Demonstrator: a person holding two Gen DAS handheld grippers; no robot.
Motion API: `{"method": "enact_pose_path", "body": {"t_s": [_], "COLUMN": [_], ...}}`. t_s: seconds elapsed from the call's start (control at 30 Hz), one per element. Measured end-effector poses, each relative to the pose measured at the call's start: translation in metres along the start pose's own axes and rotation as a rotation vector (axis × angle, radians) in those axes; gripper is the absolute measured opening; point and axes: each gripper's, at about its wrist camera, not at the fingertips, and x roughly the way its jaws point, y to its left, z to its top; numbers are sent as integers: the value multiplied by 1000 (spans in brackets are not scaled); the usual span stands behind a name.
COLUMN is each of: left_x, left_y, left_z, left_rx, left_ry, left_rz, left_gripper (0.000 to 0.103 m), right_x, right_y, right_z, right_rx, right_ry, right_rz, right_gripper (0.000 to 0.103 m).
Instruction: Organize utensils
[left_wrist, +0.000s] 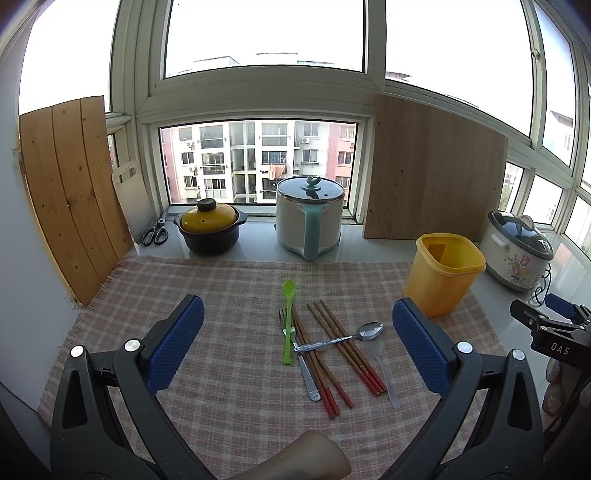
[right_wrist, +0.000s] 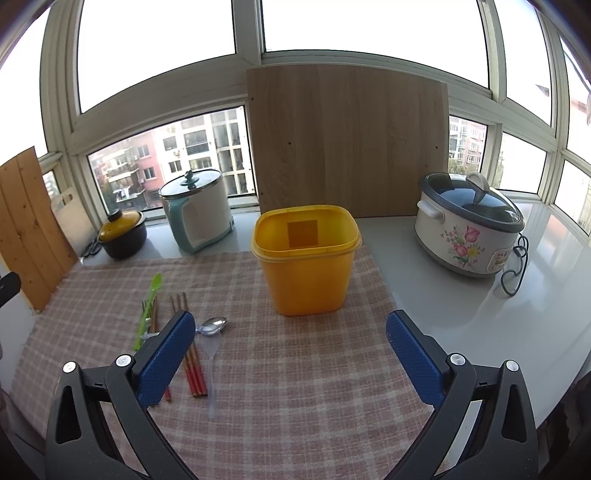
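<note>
Chopsticks (left_wrist: 334, 360) lengthwise, red ends toward camera, beside yellow bin (left_wrist: 443, 273).

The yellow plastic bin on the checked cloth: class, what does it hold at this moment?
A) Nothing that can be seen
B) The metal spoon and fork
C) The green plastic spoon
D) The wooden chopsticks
A: the right wrist view looks into the yellow plastic bin and shows only bare walls, while the utensils lie on the checked cloth.

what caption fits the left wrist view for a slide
Open left tool hovers over mixed utensils on the checked cloth, beside an empty yellow bin.
</note>
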Motion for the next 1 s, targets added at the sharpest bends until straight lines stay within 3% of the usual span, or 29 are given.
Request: {"method": "enact_pose_path", "body": {"t_s": [0.43, 0.87, 1.0], "left_x": [4, 31, 44], "left_y": [1, 25, 36], "left_z": [-3, -8, -14], "left_rx": [6, -18, -14], "left_ry": [22, 63, 92], "left_rz": [-4, 32, 32], "left_gripper": [103, 103, 103], "right_x": [7, 18, 24], "right_y": [0, 4, 2], "right_z": [-2, -7, -11], "right_rx": [8, 9, 35], "right_ry": [19, 21, -4], "right_rz": [2, -8, 42], "right_gripper": [102, 102, 102]}}
